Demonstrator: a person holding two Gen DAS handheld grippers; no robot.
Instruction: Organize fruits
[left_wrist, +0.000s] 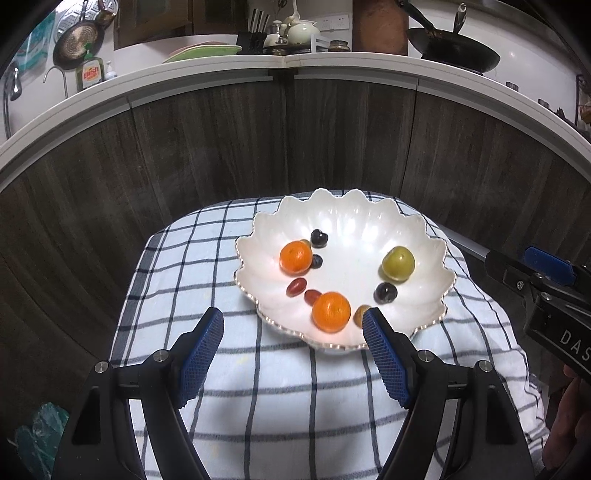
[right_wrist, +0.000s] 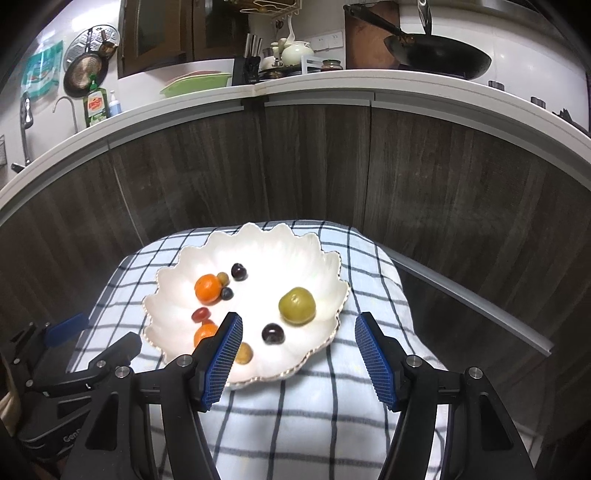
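From the left wrist view, the left gripper (left_wrist: 293, 319) hangs with its blue-padded fingers spread wide apart and nothing between them, above the checked cloth (left_wrist: 280, 398) that covers the table. Just ahead of it sits the white scalloped bowl (left_wrist: 424, 236), whose near rim lies between the two fingertips. In the bowl, the nearest orange (left_wrist: 331, 311) lies just ahead of the right finger, and a small yellowish fruit (left_wrist: 359, 314) is touching or partly hidden behind that fingertip; which of the two is hard to tell. Further ahead to the left lies a second orange (left_wrist: 295, 257), with two red grapes (left_wrist: 296, 287) between the oranges. A green plum (left_wrist: 398, 264) lies ahead to the right, a dark plum (left_wrist: 385, 292) nearer beside it. The right gripper (left_wrist: 546, 280) enters at the far right edge.

From the right wrist view, the right gripper (right_wrist: 298, 322) also stands wide apart and empty, over the bowl's (right_wrist: 258, 236) right near rim. The green plum (right_wrist: 296, 305) lies just ahead between its fingers, and the dark plum (right_wrist: 273, 333) near the left finger. The oranges (right_wrist: 207, 288) lie ahead to the left, the nearer one partly hidden by the left finger. The left gripper's (right_wrist: 74, 354) body shows low at the left.
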